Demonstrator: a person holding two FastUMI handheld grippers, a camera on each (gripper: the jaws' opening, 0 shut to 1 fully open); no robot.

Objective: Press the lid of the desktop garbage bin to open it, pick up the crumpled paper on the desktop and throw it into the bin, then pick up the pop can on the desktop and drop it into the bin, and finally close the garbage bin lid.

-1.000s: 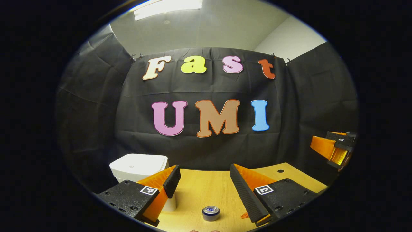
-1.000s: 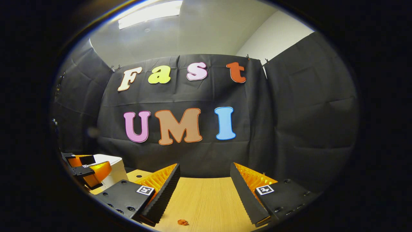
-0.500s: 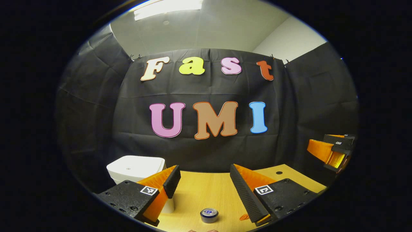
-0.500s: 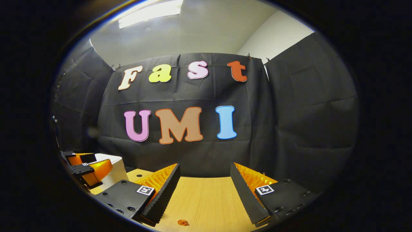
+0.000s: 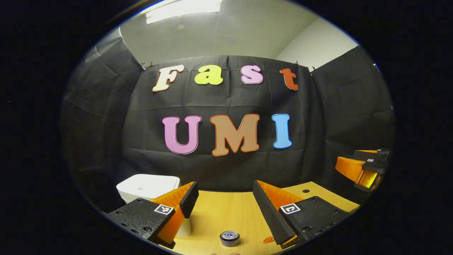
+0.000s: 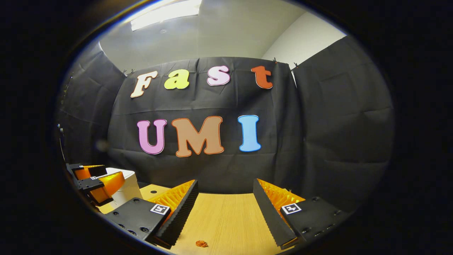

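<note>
The white garbage bin [image 5: 147,187] stands at the table's back left with its lid down. A pop can [image 5: 229,238] stands upright on the wooden table [image 5: 226,212], low between my left gripper's fingers and well below them. A small orange crumpled paper [image 5: 268,239] lies just right of the can, also seen as the crumpled paper [image 6: 201,243] in the right gripper view. My left gripper [image 5: 224,189] is open and holds nothing. My right gripper [image 6: 224,187] is open too, above bare table [image 6: 226,219].
The right gripper [image 5: 348,170] hovers at the far right in the left gripper view. In the right gripper view the left gripper [image 6: 111,177] hangs in front of the bin [image 6: 129,186]. A small round hole [image 6: 153,192] marks the tabletop near the back.
The bin, can and paper have slid slightly lower in the left gripper view. The left gripper sits a little higher in the right gripper view. Both grippers stay open.
</note>
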